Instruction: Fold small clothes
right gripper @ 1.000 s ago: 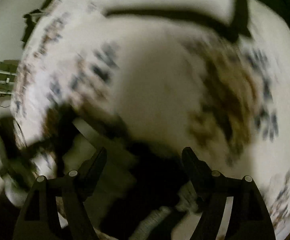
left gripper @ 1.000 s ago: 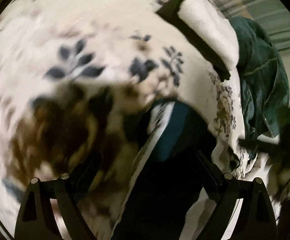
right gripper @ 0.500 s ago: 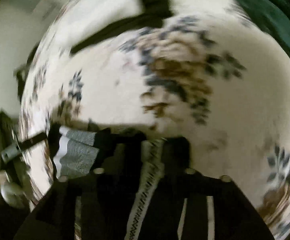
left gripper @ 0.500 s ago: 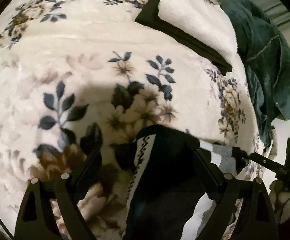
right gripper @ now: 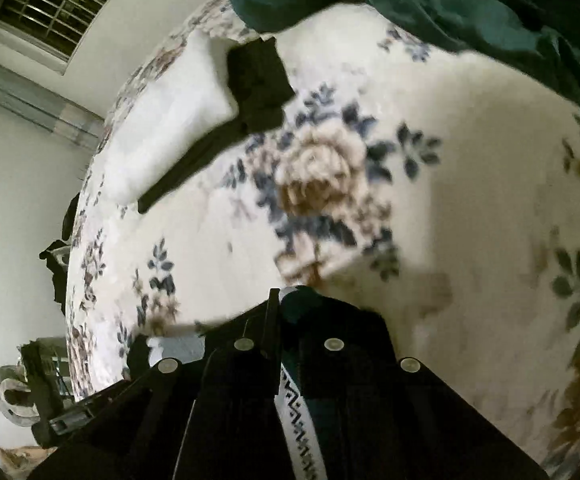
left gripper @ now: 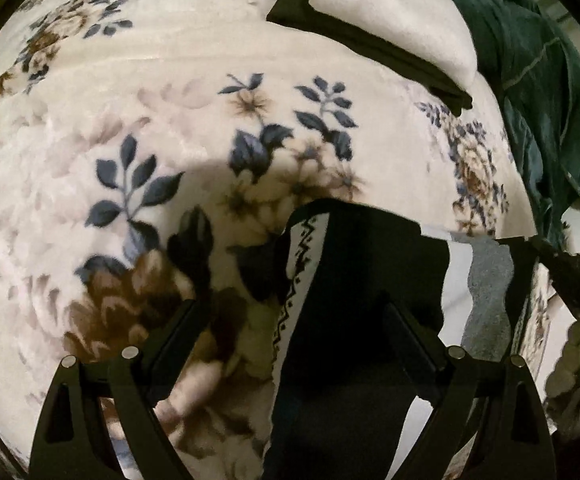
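Right wrist view shows your right gripper (right gripper: 286, 320) clenched on the dark garment with white zigzag band (right gripper: 296, 412) lying on the floral blanket (right gripper: 430, 200); left gripper (left gripper: 294, 336) stands released above it. Lift slowly, keeping the edge straight.

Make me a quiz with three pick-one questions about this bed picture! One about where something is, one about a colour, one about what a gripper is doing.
1. Where does the folded white towel lie?
A. on a flat black cloth
B. on the floor
C. under the flowered blanket

2. What colour is the crumpled bedding at the far edge of the bed?
A. red
B. dark green
C. yellow

3. How is the right gripper?
A. wide open
B. out of sight
C. shut on the dark garment with a zigzag-patterned white band

Answers: 1 A, black cloth shows beneath the towel. 2 B, it looks deep green. 3 C, its fingers meet on the fabric.
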Action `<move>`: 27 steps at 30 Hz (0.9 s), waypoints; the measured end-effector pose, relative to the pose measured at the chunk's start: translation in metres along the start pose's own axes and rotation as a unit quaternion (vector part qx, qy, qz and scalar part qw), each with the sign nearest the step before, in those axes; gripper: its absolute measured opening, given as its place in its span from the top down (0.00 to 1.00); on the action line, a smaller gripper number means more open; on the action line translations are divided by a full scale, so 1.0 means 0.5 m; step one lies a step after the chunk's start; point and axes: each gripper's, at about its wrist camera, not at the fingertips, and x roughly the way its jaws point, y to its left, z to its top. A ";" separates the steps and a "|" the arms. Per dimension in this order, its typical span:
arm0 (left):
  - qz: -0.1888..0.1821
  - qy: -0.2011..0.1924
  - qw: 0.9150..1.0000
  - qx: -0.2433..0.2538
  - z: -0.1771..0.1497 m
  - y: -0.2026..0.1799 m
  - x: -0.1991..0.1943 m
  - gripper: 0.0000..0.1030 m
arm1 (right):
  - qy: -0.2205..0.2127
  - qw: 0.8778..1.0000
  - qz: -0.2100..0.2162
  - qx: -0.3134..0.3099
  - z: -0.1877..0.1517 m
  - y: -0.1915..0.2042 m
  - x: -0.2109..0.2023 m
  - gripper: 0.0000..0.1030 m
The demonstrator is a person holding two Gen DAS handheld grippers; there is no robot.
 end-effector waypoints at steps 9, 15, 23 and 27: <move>-0.018 0.001 1.000 -0.007 -0.010 -0.005 -0.004 0.11 | 0.101 0.991 0.039 0.076 -0.053 -0.135 -0.018 0.28; 0.026 0.001 0.999 -0.034 -0.154 0.067 -0.043 0.11 | 0.155 0.974 0.041 0.162 -0.223 -0.210 -0.046 0.28; 0.061 0.051 0.990 -0.115 -0.321 0.184 0.043 0.04 | 0.086 0.986 -0.019 0.141 -0.282 -0.183 -0.071 0.93; 0.089 0.071 0.988 -0.107 -0.305 0.170 0.075 0.00 | 0.080 0.987 -0.055 0.131 -0.268 -0.196 -0.089 0.96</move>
